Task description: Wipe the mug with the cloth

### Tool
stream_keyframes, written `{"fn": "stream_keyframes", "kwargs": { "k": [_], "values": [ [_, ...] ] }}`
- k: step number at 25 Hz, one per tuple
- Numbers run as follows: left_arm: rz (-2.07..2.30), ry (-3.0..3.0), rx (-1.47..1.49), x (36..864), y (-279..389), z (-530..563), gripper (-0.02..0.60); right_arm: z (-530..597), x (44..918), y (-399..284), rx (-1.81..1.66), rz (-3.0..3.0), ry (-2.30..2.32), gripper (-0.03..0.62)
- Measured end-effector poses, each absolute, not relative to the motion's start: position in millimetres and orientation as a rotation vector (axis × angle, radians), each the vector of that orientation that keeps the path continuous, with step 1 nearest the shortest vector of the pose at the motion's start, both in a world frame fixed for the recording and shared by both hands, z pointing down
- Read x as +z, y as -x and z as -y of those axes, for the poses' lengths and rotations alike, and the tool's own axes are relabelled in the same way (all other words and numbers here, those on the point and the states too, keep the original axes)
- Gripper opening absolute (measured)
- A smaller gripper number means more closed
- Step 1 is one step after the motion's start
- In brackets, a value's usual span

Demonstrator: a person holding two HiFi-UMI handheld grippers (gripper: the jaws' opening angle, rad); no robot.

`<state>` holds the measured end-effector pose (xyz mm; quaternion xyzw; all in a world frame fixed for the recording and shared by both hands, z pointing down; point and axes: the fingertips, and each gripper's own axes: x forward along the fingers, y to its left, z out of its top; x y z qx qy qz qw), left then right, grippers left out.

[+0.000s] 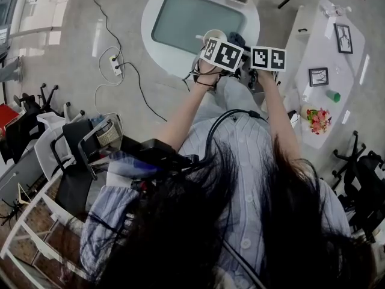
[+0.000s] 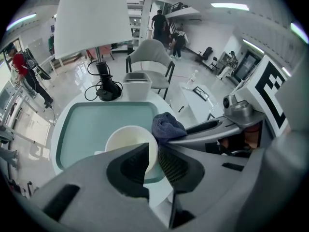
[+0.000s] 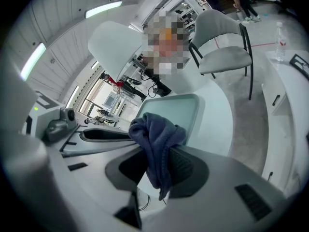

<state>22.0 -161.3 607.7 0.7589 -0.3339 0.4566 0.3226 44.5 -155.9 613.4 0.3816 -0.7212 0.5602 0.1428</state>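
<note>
A: Hazards from here, largest item down?

B: Item 1, round white table [image 1: 150,23] with pale green inset panel [image 1: 192,17]: hard landing for anything dropped.
Item 2, left gripper [image 2: 152,154]: pinching only the thin side wall of the mug, one jaw inside, one outside. Judged liable to pivot or slip under sideways rubbing.
Item 3, right gripper [image 3: 158,162]: clamped on the cloth's middle, with a loose tail below. Probably apt to lose the cloth if dragged hard.
Item 4, cream-white round mug [image 2: 126,141], seemingly ceramic: tipping or chipping likely on a lost grip.
Item 5, dark blue terry cloth [image 3: 157,132]: bunched into a wad, so perhaps poor contact and a risk of missed patches.

A: Positions against the grippers?

B: Mug: held in the left jaws by its near rim, over the green panel. Resting on it or lifted clear: not determinable.
Cloth: in the right jaws, wad pressed against the mug's rim on the right, just beside the left gripper's tip.
</note>
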Motion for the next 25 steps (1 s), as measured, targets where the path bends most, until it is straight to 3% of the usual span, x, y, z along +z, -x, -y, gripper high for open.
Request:
{"fn": "stream_keyframes", "kwargs": {
  "k": [15,19,25],
  "values": [
    [0.821,-1.985,1.302,621.2,-17.5,162.4,0.091,155.4,613.1,-45.1,1.613,2.081,-1.073,0.117],
    [0.715,-1.992,1.302,623.3,-21.3,154.1,0.039,154.3,612.7,-44.6,1.613,2.085,-1.061,0.117],
    [0.565,-2.127,1.462,626.0,-18.8,145.6,0.037,152.2,613.5,-41.2,1.593,2.1,-1.0,0.117]
  ]
}}
